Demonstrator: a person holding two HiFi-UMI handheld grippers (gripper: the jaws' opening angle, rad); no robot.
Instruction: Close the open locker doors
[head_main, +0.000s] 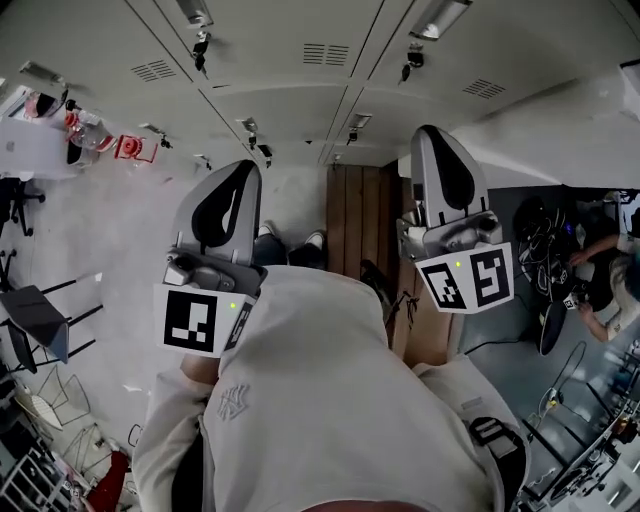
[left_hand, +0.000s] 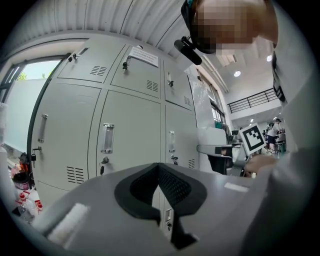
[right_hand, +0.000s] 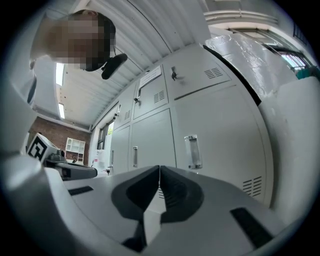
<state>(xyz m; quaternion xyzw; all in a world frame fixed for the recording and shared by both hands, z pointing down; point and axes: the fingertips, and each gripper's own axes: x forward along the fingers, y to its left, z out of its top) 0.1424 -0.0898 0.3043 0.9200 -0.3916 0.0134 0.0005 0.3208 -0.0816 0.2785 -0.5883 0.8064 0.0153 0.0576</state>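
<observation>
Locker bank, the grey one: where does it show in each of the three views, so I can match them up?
Head view: the locker bank runs across the top of the picture.
Left gripper view: the locker bank fills the left and centre.
Right gripper view: the locker bank spans centre to right.
Shared landmark: the white paper notice on an upper door shows in both gripper views.
</observation>
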